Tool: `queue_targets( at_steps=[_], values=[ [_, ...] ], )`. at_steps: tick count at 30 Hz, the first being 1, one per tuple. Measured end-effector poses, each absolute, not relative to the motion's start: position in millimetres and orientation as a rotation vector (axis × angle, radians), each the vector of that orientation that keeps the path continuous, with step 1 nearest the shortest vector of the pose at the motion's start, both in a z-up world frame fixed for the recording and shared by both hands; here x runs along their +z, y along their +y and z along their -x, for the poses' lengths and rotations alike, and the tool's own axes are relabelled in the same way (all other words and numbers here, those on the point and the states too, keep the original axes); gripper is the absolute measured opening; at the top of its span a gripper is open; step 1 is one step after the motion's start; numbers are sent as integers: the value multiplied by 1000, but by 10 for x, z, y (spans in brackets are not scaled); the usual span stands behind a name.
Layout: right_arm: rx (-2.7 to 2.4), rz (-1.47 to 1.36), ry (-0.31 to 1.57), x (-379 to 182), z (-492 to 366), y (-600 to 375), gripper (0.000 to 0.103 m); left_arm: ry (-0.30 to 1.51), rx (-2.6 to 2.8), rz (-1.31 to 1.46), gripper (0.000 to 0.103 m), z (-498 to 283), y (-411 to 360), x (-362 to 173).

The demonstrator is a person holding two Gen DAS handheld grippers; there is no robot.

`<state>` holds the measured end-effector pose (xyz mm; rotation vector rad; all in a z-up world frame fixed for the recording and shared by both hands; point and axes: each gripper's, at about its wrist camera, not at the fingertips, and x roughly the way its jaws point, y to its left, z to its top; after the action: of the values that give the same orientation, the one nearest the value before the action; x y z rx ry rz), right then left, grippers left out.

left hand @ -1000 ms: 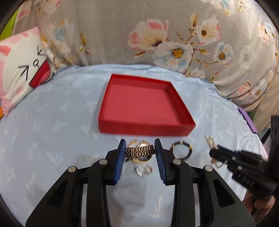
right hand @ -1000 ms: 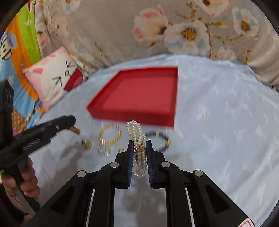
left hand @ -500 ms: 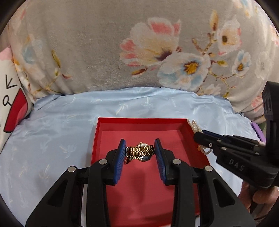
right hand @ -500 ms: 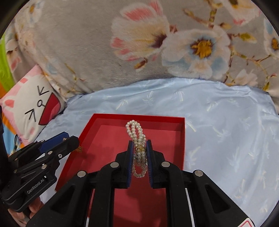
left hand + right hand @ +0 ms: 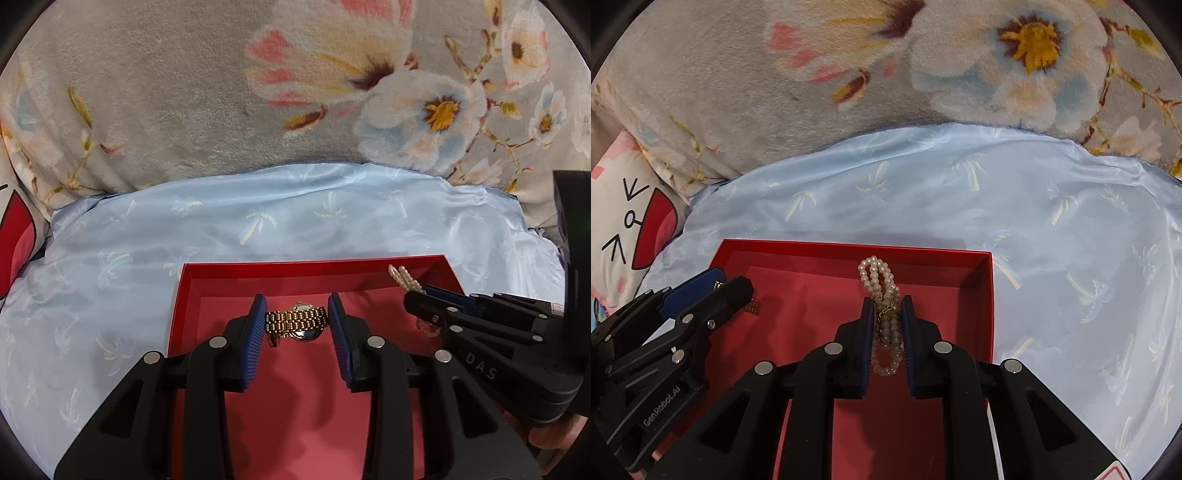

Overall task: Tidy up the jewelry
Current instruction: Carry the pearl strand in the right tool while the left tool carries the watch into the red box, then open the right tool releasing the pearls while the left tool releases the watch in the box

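Observation:
My left gripper (image 5: 296, 319) is shut on a gold watch (image 5: 296, 321), holding it by its band over the red tray (image 5: 314, 270). My right gripper (image 5: 885, 312) is shut on a pearl bracelet (image 5: 881, 275), also over the red tray (image 5: 849, 248). In the left wrist view the right gripper (image 5: 417, 295) comes in from the right with the pearls (image 5: 400, 277) sticking out near the tray's far right corner. In the right wrist view the left gripper (image 5: 722, 284) enters from the left with a bit of gold band (image 5: 754, 307) showing.
The tray lies on a light blue satin cloth (image 5: 295, 214). A grey floral blanket (image 5: 258, 92) rises behind it. A white cat-face pillow (image 5: 624, 214) sits at the left.
Both grippers have moved forward from the loose jewelry on the cloth to over the tray, each still holding its piece. They now hang lower and deeper inside the tray.

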<state>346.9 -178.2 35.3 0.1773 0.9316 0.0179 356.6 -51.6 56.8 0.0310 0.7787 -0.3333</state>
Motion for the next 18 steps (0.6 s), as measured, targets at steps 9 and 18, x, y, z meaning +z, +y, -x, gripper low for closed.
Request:
queue_targets(
  at_steps=[9,18],
  values=[
    [14,-164,890,388,-3429,-1803,31,835,-281,-10,55,-3569,-431,420],
    [24,-159,862,431,-3344,-1810,31,812,-246,22,55,-3454,-353,450]
  ],
)
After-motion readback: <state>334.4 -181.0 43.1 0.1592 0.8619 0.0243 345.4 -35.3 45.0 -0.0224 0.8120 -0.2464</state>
